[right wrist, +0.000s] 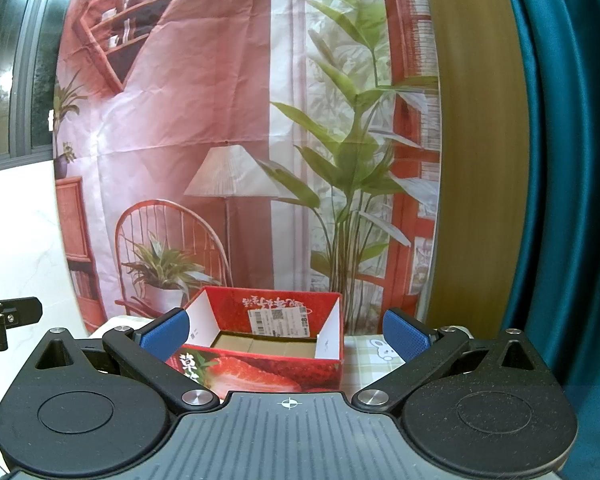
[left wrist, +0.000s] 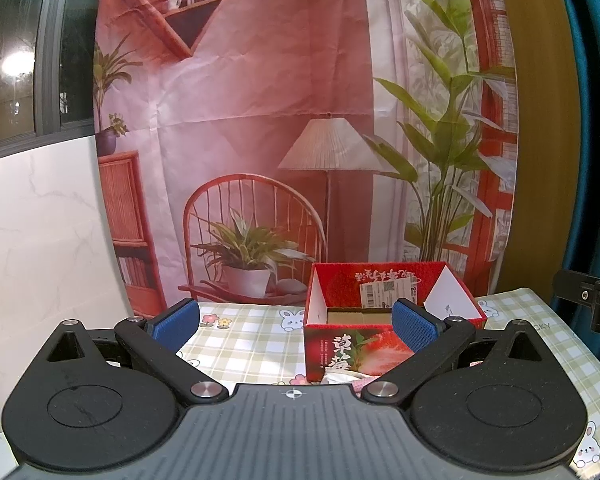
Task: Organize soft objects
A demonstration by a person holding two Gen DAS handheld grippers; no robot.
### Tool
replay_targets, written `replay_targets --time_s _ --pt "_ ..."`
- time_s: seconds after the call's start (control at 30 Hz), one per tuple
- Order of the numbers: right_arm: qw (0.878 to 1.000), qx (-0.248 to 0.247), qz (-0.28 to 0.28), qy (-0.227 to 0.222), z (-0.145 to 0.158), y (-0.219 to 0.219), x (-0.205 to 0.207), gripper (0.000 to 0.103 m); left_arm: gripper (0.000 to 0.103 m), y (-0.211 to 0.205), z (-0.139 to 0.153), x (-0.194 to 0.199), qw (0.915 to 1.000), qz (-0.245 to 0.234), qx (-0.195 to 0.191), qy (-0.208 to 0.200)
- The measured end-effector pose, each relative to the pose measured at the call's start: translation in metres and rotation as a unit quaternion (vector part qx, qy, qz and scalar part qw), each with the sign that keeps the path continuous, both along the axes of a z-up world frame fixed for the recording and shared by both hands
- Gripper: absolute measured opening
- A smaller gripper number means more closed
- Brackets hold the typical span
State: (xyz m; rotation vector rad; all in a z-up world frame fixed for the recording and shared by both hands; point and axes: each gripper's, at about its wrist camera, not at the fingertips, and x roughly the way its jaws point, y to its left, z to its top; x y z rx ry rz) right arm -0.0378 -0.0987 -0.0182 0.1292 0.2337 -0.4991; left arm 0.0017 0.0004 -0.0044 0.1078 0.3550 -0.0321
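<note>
Two handheld grippers, left gripper (left wrist: 296, 322) and right gripper (right wrist: 286, 334), hover with blue-padded jaws spread wide, holding nothing. Ahead, an open red strawberry-printed cardboard box (right wrist: 276, 340) sits empty on the green checked tablecloth (left wrist: 240, 336). No soft objects are clearly visible; sorting seems unstarted.

Your target container is the red strawberry box (left wrist: 384, 320), standing upright and open-topped on the green checked cloth, with a strawberry picture and white characters on the near wall. You can see 1 white shipping label stuck inside its far wall, 2 white flaps folded against the side walls, and a bare brown cardboard floor. From your right wrist view the box (right wrist: 268, 344) sits straight ahead, near the backdrop.
</note>
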Motion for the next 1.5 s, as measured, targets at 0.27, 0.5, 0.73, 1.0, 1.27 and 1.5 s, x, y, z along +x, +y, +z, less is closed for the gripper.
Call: replay_targets --time_s 0.27,0.5,0.73,1.0,1.27,1.5 --pt "1.0 0.001 -0.001 0.0 0.0 -0.001 0.0 0.103 0.103 0.0 -0.001 0.0 1.0 -0.001 -0.001 0.001" --pt "1.0 0.0 -0.001 0.001 -0.001 -0.002 -0.001 0.103 0.103 0.0 -0.001 0.0 1.0 -0.002 -0.002 0.001" --pt "1.0 0.001 -0.002 -0.001 -0.001 -0.003 -0.001 0.103 0.103 -0.002 -0.002 -0.001 1.0 -0.007 -0.002 0.005" --pt "1.0 0.003 0.001 -0.003 -0.005 -0.007 -0.003 0.103 0.103 0.0 -0.004 0.001 0.9998 -0.015 -0.007 0.012" --pt "1.0 0.01 0.005 -0.01 -0.012 -0.006 -0.001 0.103 0.103 0.001 -0.023 0.009 0.9996 -0.025 -0.003 0.015" --pt "0.999 -0.004 0.045 -0.002 -0.056 0.002 0.011 0.103 0.103 -0.001 -0.071 0.032 0.9974 -0.027 0.015 0.065"
